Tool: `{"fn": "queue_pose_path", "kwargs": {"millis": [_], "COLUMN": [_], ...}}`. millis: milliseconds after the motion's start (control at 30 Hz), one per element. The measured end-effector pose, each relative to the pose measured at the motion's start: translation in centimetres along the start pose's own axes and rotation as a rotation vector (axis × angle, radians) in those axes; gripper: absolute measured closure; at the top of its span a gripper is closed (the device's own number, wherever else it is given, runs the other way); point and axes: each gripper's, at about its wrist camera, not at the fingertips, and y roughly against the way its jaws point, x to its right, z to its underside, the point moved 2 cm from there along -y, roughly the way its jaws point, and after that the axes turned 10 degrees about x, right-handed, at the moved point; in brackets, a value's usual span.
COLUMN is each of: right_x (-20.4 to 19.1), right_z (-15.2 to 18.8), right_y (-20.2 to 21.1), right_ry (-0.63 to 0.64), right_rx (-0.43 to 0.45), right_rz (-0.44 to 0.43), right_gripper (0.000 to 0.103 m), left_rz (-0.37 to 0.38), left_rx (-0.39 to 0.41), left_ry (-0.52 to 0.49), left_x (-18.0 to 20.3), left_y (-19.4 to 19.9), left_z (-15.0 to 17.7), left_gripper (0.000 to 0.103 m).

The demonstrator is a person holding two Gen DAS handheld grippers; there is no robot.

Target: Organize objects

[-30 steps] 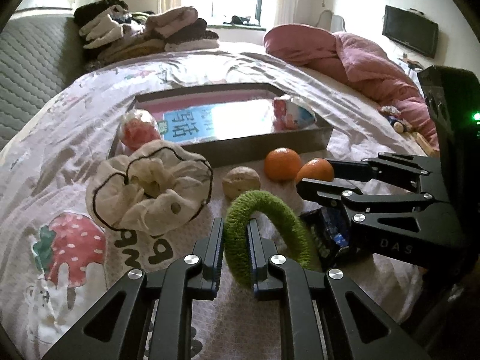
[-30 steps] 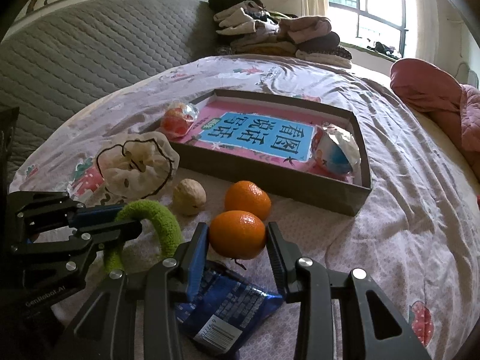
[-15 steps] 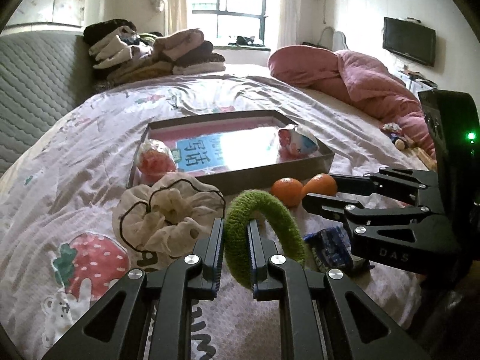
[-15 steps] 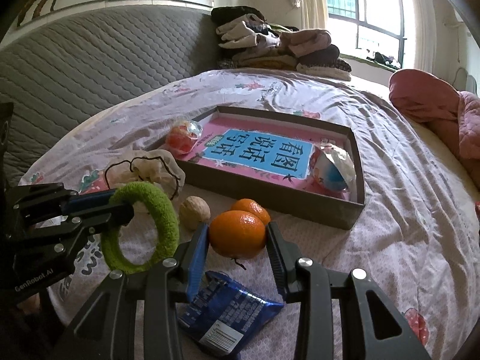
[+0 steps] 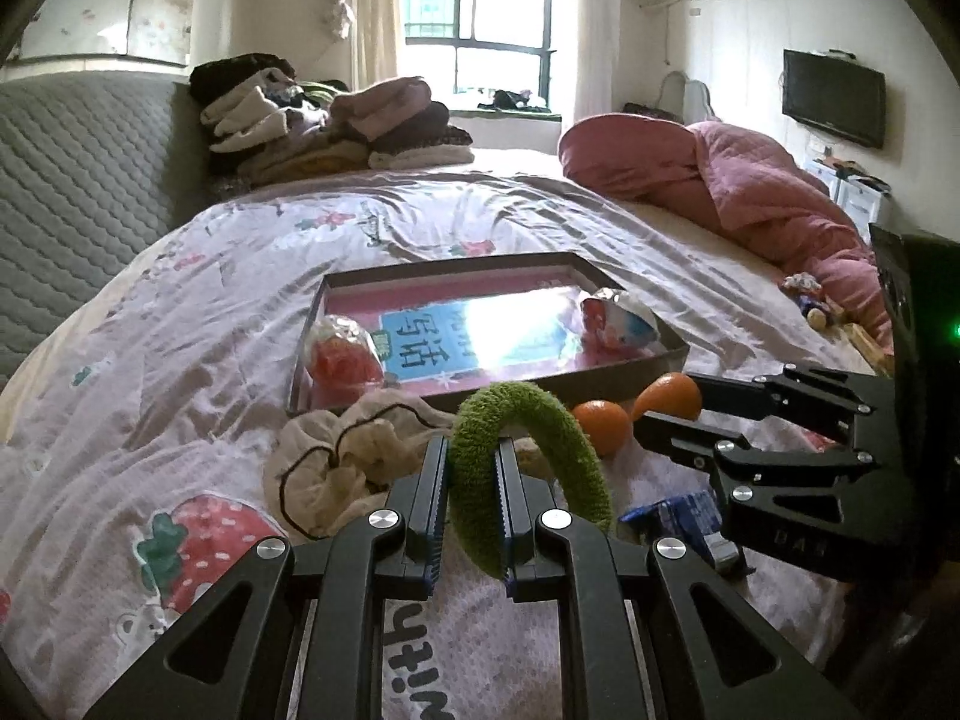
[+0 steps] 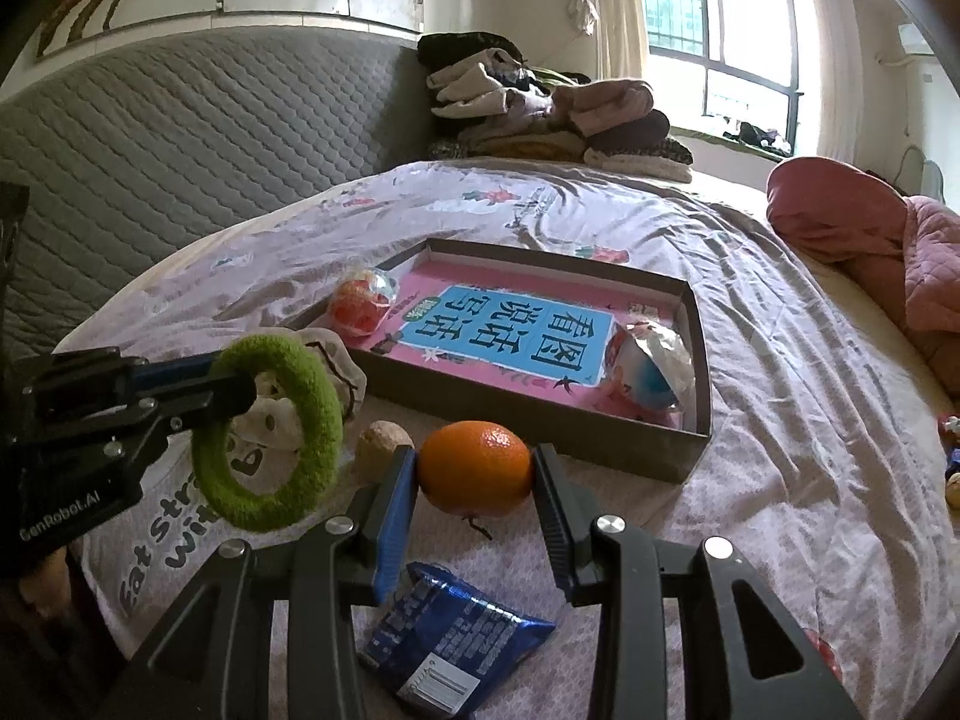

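In the left wrist view, the left gripper (image 5: 473,501) pinches the fuzzy green fabric ring (image 5: 523,468) by its band above the bed; it looks soft and light.

In the right wrist view, the right gripper (image 6: 474,471) squeezes the round orange mandarin (image 6: 474,468) at its sides, near the shallow brown cardboard tray (image 6: 699,354); it seems firm but bruisable.

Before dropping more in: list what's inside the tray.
Inside the tray: a pink sheet with a blue label, a wrapped red-orange item and a white-and-blue packet. Whatever lies beneath these is covered.
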Motion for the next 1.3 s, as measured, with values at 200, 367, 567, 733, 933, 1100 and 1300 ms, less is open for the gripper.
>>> {"fn": "queue_pose_path", "kwargs": {"millis": [200, 367, 567, 733, 933, 1100, 1300], "right_x": [-0.2, -0.3, 0.0, 0.3, 0.4, 0.7, 0.9], "right_z": [-0.4, -0.8, -1.9, -2.8, -3.6, -4.4, -5.3], "right_y": [0.2, 0.3, 0.8, 0.9, 0.8, 0.8, 0.7], "right_ry": [0.005, 0.013, 0.002, -0.001, 0.002, -0.001, 0.006], "right_rx": [0.021, 0.036, 0.067, 0.079, 0.091, 0.112, 0.127], "right_rz": [0.0, 0.004, 0.01, 0.022, 0.034, 0.053, 0.064], "right_gripper": [0.064, 0.064, 0.064, 0.064, 0.064, 0.064, 0.064], "left_rz": [0.0, 0.001, -0.01, -0.003, -0.002, 0.0, 0.006], "left_rx": [0.023, 0.041, 0.054, 0.048, 0.065, 0.081, 0.087], "left_ry": [-0.003, -0.005, -0.006, 0.009, 0.014, 0.007, 0.008], "left_x": [0.1, 0.1, 0.0, -0.4, -0.8, -0.9, -1.4], "left_y": [0.1, 0.0, -0.3, -0.5, -0.6, -0.8, -1.2], "left_z": [-0.8, -1.8, -3.1, -3.6, -4.7, -5.6, -6.5], "left_gripper": [0.089, 0.089, 0.089, 0.089, 0.089, 0.089, 0.089]}}
